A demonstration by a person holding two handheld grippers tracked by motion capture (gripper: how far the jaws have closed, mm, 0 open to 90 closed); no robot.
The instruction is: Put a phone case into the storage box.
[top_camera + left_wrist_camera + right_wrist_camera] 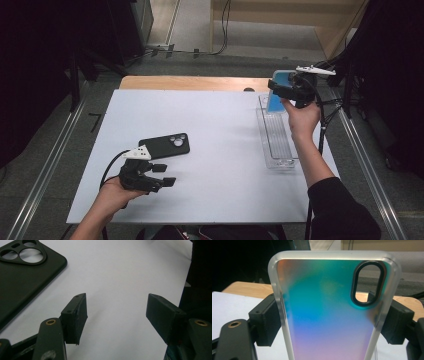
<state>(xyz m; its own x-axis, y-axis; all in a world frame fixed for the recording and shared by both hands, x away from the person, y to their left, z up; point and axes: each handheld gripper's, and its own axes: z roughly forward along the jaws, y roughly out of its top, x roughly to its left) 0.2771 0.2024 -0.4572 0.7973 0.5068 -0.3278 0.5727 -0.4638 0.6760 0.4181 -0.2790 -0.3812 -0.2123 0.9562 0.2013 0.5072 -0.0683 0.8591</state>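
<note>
A black phone case [165, 146] [22, 277] lies flat on the white sheet [215, 150], its camera cutouts facing up. My left gripper [165, 175] [117, 312] rests just in front of it, open, with only bare sheet between the jaws. At the far right my right gripper [286, 90] [332, 320] is shut on an iridescent blue case [276, 92] [327, 315] with a frosted rim and an oval camera hole. The case is held upright above the far end of a clear plastic tray [277, 137].
The tray lies lengthwise along the sheet's right side. Bare wood [195, 82] of the tabletop shows behind the sheet. Metal rails [45, 170] run along both sides of the table, and cables trail on the floor beyond.
</note>
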